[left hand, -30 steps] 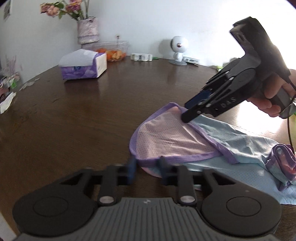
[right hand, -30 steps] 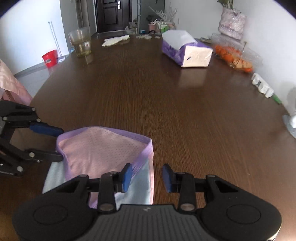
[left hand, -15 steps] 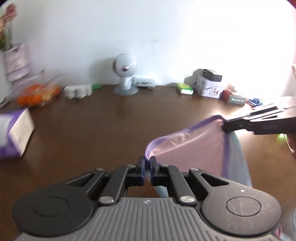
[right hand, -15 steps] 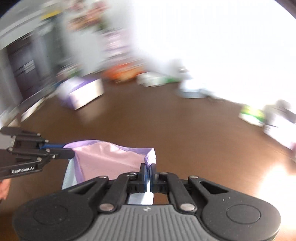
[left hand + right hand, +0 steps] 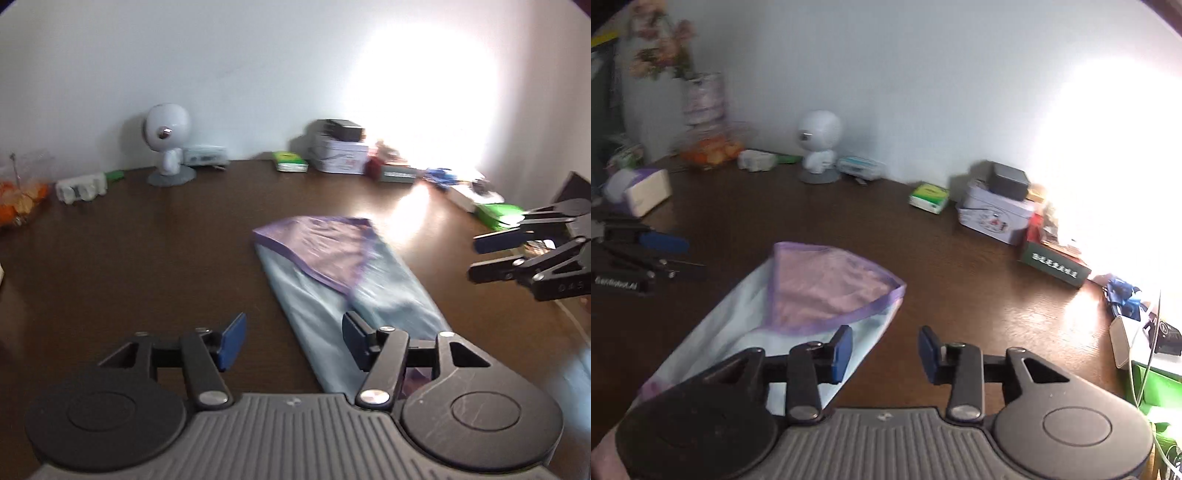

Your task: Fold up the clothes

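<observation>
Lying folded on table: garment, tongs apart.

My view: dark wooden table, crowded along its far edge.

A light-blue garment with a pink, purple-trimmed flap lies flat mid-table. Against the far edge I see a small white camera, a white tin, a green box and, toward the left, a tissue pack.

Right tongs: near edge, jaws spread, holding nothing.
Garment: pale blue with pink, purple-edged flap, flat on the tabletop, left of centre.
Left tongs: far left, parted, beside the garment.
White camera: far, by the wall.
</observation>
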Demonstrator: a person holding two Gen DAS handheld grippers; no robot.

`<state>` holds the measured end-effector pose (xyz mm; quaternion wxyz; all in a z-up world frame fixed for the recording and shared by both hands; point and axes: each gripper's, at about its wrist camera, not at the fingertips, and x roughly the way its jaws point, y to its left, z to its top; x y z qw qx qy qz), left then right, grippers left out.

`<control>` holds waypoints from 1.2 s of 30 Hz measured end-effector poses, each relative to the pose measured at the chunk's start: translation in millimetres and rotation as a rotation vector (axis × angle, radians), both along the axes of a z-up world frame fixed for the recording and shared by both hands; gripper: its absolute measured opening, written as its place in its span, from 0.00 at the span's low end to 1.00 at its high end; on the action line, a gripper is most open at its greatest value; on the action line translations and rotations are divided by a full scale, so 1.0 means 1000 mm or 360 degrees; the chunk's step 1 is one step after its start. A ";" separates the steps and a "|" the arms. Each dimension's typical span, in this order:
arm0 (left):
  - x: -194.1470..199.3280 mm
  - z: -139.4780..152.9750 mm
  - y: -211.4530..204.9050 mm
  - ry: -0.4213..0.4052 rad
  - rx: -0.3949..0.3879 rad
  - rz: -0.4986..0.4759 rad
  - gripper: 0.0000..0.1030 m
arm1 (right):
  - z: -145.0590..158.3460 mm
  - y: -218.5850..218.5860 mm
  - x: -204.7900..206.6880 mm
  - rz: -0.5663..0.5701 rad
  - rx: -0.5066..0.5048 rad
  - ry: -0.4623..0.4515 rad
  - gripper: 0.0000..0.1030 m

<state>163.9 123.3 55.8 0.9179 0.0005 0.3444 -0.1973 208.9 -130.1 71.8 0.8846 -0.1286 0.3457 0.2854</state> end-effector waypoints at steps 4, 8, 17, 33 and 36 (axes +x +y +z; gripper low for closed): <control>-0.089 -0.019 -0.012 0.0031 -0.0108 -0.0313 0.67 | -0.003 0.000 -0.104 0.0441 0.0119 0.0049 0.43; -0.118 -0.043 -0.033 0.0026 -0.0001 -0.0443 0.67 | -0.023 0.009 -0.145 0.0490 0.0166 -0.0014 0.42; -0.120 -0.055 -0.035 0.0069 0.0026 -0.0428 0.12 | -0.053 0.023 -0.145 0.0391 0.0258 0.0071 0.13; -0.228 -0.053 -0.036 -0.0041 0.0212 -0.0502 0.45 | -0.032 0.001 -0.274 0.0482 0.0251 -0.0052 0.34; -0.229 -0.055 -0.038 -0.0074 0.0236 -0.0520 0.35 | -0.042 0.015 -0.262 0.0533 0.0142 -0.0090 0.31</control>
